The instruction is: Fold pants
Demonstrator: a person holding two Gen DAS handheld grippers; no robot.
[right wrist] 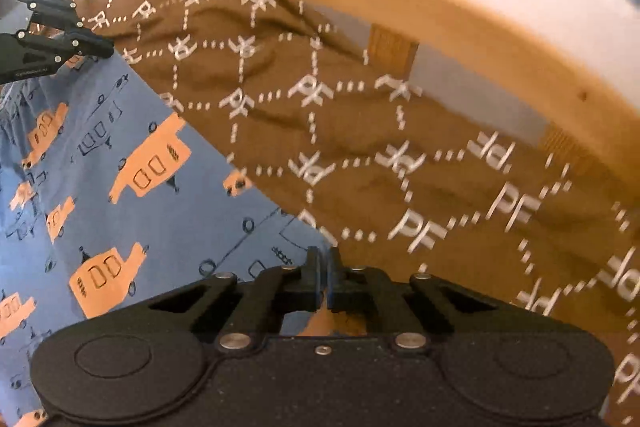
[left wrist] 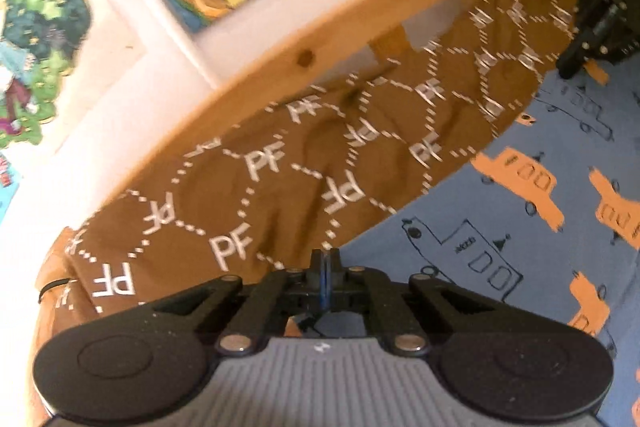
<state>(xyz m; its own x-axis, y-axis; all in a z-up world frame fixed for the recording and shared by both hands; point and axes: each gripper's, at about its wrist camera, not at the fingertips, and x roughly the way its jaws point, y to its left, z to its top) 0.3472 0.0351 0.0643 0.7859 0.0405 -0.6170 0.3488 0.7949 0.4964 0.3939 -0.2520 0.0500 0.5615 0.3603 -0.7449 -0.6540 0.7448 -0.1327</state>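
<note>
Black jaws of the left gripper stand fully closed at the near edge of the brown pants, at the boundary where that cloth meets the blue sheet. Whether a fold of fabric is pinched between them cannot be told; the pads meet with no visible gap. The right gripper is likewise closed, its tips at the same brown edge further along; a sliver of cloth shows behind the tips, so a grip on the hem is likely but not certain.

The pants, printed with white "PF" letters and dotted lines, lie spread lengthwise on the bed, running along the wooden bed rail. The cloth is wrinkled and appears to lie in a single layer, with no completed fold visible.

Judgement: the task is at an early stage. Both grippers are placed on one long edge, apparently ready for the first fold. All folds remain to be done.
</note>
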